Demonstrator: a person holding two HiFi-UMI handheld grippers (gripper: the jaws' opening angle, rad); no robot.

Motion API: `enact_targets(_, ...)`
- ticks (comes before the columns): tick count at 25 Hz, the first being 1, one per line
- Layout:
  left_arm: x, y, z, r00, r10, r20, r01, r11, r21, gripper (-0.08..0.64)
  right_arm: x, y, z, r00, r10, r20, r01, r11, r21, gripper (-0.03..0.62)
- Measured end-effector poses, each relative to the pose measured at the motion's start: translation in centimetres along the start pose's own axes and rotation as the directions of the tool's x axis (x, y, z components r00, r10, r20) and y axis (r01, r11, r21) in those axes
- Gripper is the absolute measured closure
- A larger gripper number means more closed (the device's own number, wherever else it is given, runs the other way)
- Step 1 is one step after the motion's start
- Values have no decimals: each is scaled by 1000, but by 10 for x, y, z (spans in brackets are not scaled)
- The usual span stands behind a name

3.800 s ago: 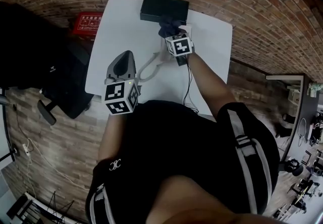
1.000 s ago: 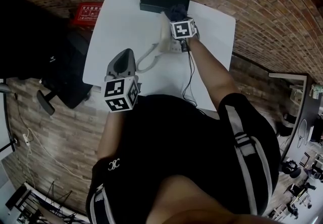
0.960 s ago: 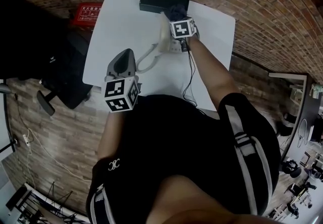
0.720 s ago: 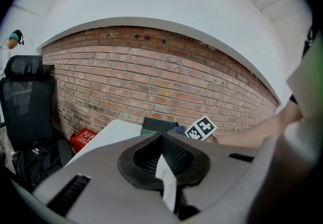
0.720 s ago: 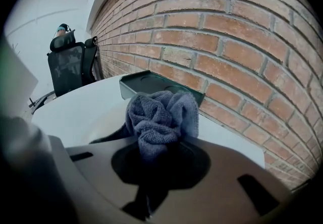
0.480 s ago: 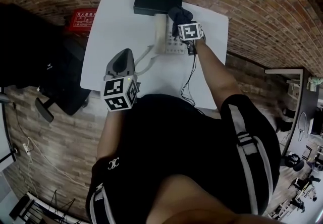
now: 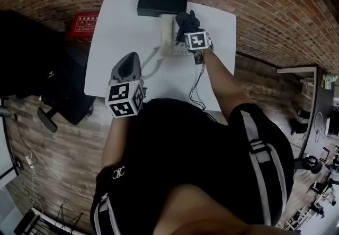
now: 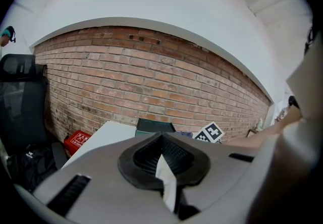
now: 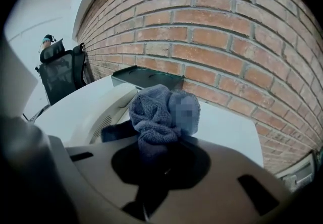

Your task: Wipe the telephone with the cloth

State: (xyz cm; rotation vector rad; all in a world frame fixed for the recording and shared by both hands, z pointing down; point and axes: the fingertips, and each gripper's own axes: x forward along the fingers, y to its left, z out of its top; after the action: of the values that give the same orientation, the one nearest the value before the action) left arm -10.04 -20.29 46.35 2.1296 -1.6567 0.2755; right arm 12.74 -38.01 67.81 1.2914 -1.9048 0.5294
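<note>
Head view: the telephone point(image 7: 169, 38) lies on the table point(image 7: 119, 22), its long axis running from the person toward the wall and a black box point(image 7: 161, 2). The right gripper point(image 7: 187, 27) clamps the cloth point(image 7: 185, 18) above the telephone. The left gripper point(image 7: 131, 60) hangs well apart, jaws together.

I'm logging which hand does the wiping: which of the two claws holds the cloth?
The right claw: it is shut on the bunched blue-grey cloth at the white telephone. The left claw is shut on nothing, back from the telephone.
</note>
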Motion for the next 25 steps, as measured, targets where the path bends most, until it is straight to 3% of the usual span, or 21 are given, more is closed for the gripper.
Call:
enact_targets(5,-1,0,-6,1000,-10,-7,10,1000,-26,563,-22,18,-34,1000,10,-9,-9,999,51,565)
enact_targets(10,3,-4,-10,999,-32,-16,32,999,-35,563,-38,52,-85,998,56,-30,-57,998,-37,563)
enact_targets(13,7,-4,-14,998,-47,-32,45,998,-54,563,-38,56,-92,999,33,-16,-34,999,-39,565)
enact_targets(21,14,-17,-21,996,-72,-54,69,996,-55,563,-43,58,-99,993,109,-37,-107,992,67,565)
enact_targets(25,15,-7,-18,998,-49,-48,46,996,-75,563,-41,79,-91,990,129,-53,-131,991,-33,563)
